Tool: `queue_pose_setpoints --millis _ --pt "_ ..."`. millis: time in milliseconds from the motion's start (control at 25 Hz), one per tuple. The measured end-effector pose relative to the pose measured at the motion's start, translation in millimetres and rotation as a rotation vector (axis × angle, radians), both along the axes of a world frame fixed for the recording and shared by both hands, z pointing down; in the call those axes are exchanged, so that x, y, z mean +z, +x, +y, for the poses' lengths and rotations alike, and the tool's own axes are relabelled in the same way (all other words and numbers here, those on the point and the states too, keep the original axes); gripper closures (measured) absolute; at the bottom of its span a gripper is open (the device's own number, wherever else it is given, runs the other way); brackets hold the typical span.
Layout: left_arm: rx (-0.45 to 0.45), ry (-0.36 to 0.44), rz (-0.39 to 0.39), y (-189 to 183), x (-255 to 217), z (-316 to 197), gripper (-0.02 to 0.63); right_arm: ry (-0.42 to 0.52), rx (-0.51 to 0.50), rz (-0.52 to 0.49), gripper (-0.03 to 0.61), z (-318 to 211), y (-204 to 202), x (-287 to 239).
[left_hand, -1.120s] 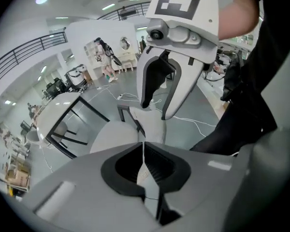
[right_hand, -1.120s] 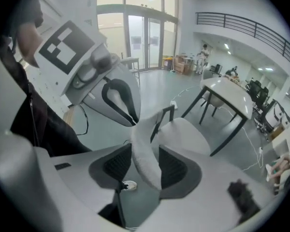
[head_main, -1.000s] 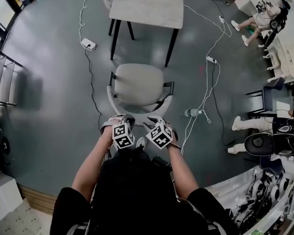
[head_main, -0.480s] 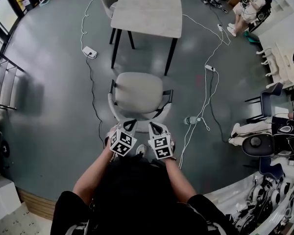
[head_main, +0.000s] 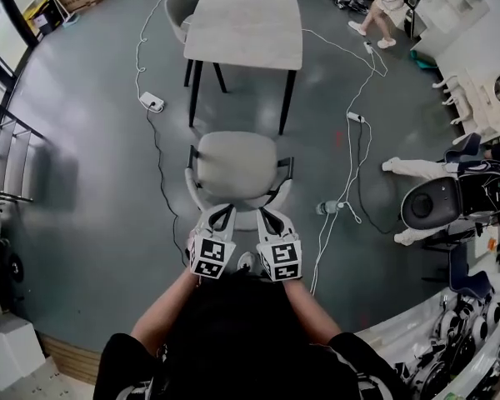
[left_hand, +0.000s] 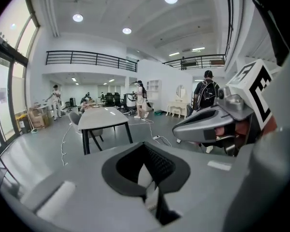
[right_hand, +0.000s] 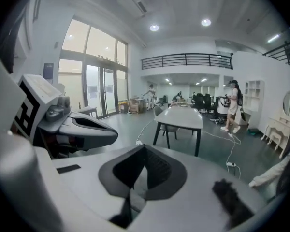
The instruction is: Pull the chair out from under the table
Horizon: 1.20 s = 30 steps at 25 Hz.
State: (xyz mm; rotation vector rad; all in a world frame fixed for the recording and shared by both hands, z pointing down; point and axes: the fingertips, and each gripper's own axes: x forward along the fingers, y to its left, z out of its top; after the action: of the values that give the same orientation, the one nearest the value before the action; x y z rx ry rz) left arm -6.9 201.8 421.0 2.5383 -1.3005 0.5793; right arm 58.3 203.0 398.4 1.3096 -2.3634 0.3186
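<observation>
Reading both gripper views first, we find the left gripper and the right gripper each with its jaws pressed together and nothing between them; both cameras look level across the room toward the table, not down at any held part. In the head view the two grippers sit side by side just at the near edge of the chair, over the curved top of its backrest; we cannot tell whether they touch it. The chair stands on the grey floor between the person and the table, its seat fully in view and clear of the tabletop, with its front edge near the table's two nearer legs. We judge the pull largely complete. For handling, we treat the chair as a stiff, moderately heavy item: a dark rigid frame with side arms, a padded seat that gives under pressure, and feet that should drag, not roll, on the smooth floor. We recommend taking hold on the backrest's top rim, one gripper to each side of centre, so the pull stays straight and the chair does not swing. The padded shell may slip under narrow jaws, so the frame arms are the firmer alternative. We also note the white cable lying on the floor to the chair's right, which a dragged leg could snag.
</observation>
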Motion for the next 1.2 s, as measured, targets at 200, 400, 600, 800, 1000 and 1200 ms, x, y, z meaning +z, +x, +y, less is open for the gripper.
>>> queue_pose_setpoints --millis 200,400,600,800,1000,1200 --pt "-0.026 0.025 0.009 -3.2 0.1 7.5 0.604 0.014 0.037 -0.015 0.563 6.2 5.4 2.5" --pt "-0.03 0.083 0.027 -0.9 -18.2 7.6 0.605 0.011 0.055 -0.052 0.563 6.6 13.0 1.6" --pt "-0.029 0.095 -0.001 -1.9 -9.9 10.6 0.606 0.022 0.07 -0.071 0.563 0.6 16.9 -7.5" --pt "-0.04 0.096 0.012 -2.6 -12.0 12.0 0.606 0.038 0.082 -0.075 0.563 0.3 20.7 -14.0" --pt "-0.041 0.114 0.016 -1.6 -15.0 10.7 0.604 0.048 0.092 -0.078 0.563 -0.8 20.8 -14.6" --pt "-0.051 0.131 0.015 -5.0 -20.4 6.4 0.604 0.051 0.092 -0.073 0.563 -2.4 19.8 -16.0"
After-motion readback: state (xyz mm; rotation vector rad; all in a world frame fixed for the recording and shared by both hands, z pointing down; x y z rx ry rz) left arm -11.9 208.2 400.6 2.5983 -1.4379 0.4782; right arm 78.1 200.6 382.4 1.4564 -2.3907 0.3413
